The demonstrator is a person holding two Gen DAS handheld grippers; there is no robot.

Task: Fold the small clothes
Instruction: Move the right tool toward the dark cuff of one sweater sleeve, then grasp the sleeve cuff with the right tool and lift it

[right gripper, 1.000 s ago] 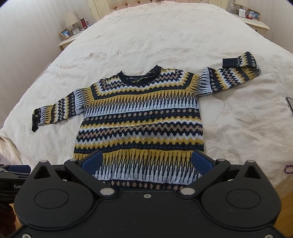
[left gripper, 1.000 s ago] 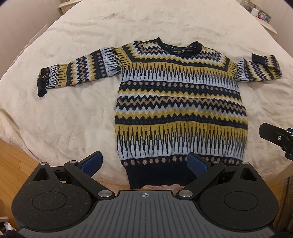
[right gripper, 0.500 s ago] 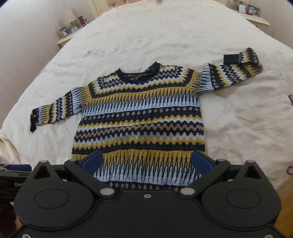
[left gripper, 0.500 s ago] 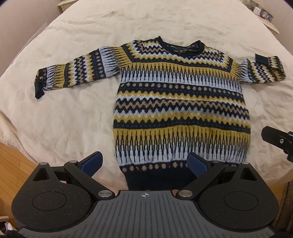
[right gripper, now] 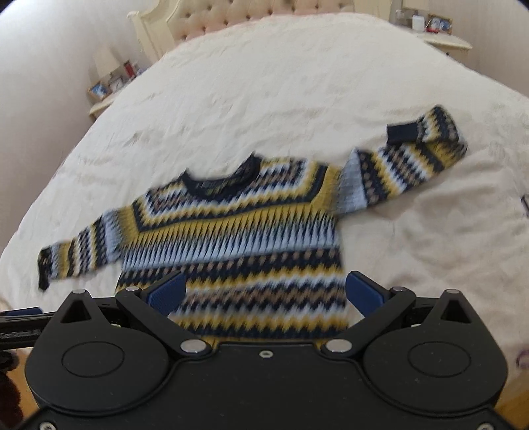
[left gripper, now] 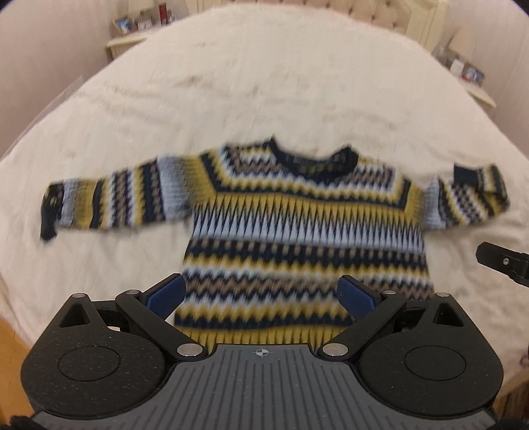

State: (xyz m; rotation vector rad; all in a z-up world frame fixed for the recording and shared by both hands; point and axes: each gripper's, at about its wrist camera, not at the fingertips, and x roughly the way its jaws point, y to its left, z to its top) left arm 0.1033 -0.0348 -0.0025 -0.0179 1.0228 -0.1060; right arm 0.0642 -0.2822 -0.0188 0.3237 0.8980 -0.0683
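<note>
You have the patterned knit sweater (left gripper: 307, 228) lying flat and face up on the cream bedspread (left gripper: 264, 82), neckline toward the headboard (right gripper: 264, 16), both sleeves spread out to the sides. The far sleeve cuff (right gripper: 401, 132) on your right is folded back on itself. Your left gripper (left gripper: 261, 294) hangs over the lower part of the sweater with its blue pads (left gripper: 165, 294) wide apart, gripping nothing. Your right gripper (right gripper: 264, 292) sits just beside it, jaws likewise spread and empty. Both views are motion-blurred. Nightstands (right gripper: 102, 99) flank the bed.
</note>
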